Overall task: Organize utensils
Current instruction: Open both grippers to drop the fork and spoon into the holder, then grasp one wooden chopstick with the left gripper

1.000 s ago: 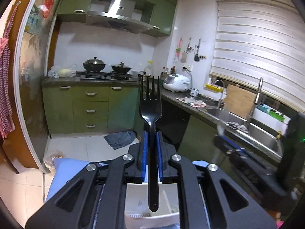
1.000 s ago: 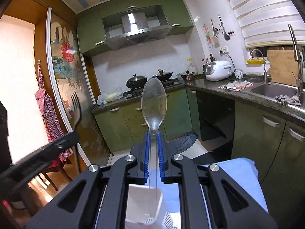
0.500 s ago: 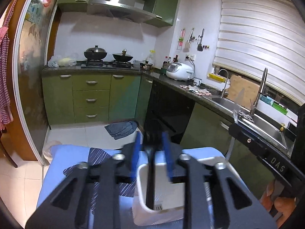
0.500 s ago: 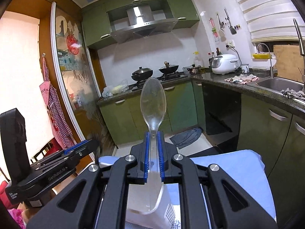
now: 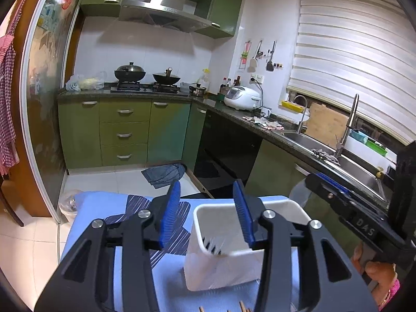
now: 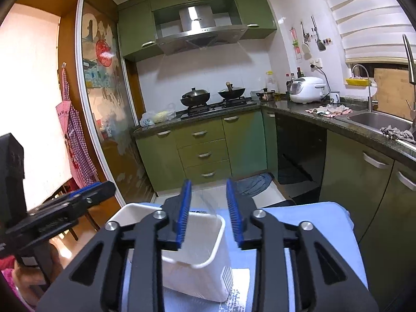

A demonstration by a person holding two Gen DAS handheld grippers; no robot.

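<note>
A white plastic utensil holder (image 5: pixel 283 208) stands on the blue cloth (image 5: pixel 98 208); it also shows in the right wrist view (image 6: pixel 208 254). My left gripper (image 5: pixel 208 213) is open and empty just above the holder's left part. Black fork tines (image 5: pixel 212 245) show blurred inside the holder. My right gripper (image 6: pixel 208 213) is open and empty above the holder's right part. The clear spoon is not plainly seen. The right gripper shows at the right of the left wrist view (image 5: pixel 364 223); the left gripper shows at the left of the right wrist view (image 6: pixel 59 208).
The cloth has a dark striped patch (image 5: pixel 166 223). Wooden stick tips (image 5: pixel 241 306) show at the bottom edge. Green kitchen cabinets (image 5: pixel 124 132), a stove with pots (image 5: pixel 145 75), a counter and a sink (image 5: pixel 325 150) stand behind. A rag (image 5: pixel 163 174) lies on the floor.
Both grippers have lowered to the holder and opened. The black fork left my left gripper and the clear spoon left my right gripper; both dropped into the holder.
</note>
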